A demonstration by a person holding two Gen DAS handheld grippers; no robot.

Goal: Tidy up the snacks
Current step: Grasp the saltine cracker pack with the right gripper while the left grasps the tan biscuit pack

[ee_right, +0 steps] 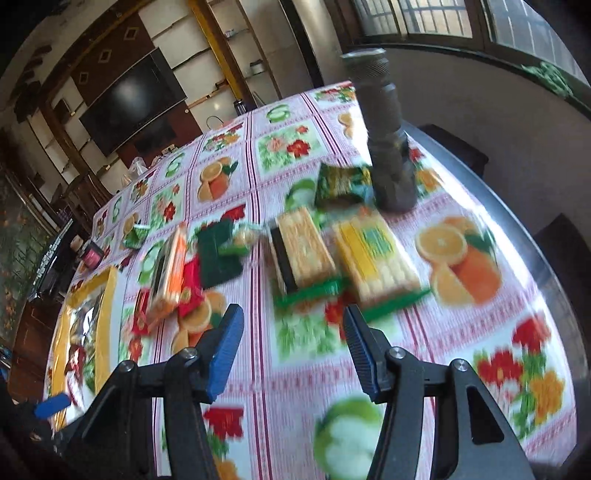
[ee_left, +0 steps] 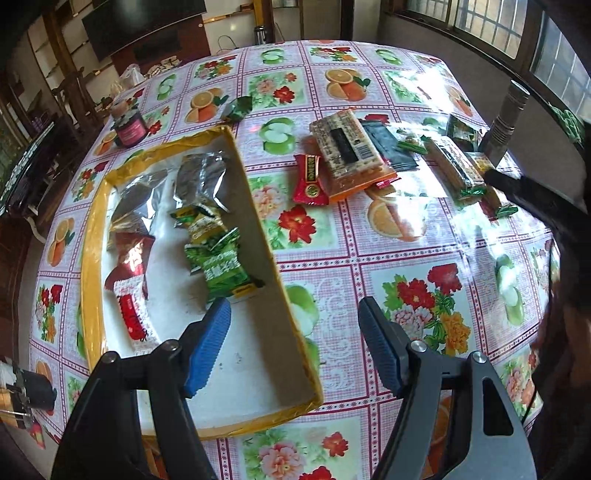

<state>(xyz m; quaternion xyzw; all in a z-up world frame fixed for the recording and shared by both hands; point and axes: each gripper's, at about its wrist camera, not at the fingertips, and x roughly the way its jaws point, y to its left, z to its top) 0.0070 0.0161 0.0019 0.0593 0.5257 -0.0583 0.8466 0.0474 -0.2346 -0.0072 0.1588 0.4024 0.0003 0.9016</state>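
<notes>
You are about half done: several snacks lie in the yellow box (ee_left: pixel 255 206), but a pile of packets (ee_left: pixel 347 155) waits at 1 o'clock. Your left gripper (ee_left: pixel 295 343) and right gripper (ee_right: pixel 293 350) are both apart, holding nothing.

Right wrist view is motion-blurred; cracker packs (ee_right: pixel 303 247) unreadable (labels smeared); box (ee_right: pixel 107 295) half cut off.

We see a dark television (ee_right: pixel 133 103) on a wood-panelled wall, barred windows (ee_left: pixel 491 26) (daylight glaring through), and a fruit-patterned tablecloth (ee_left: pixel 332 269).
</notes>
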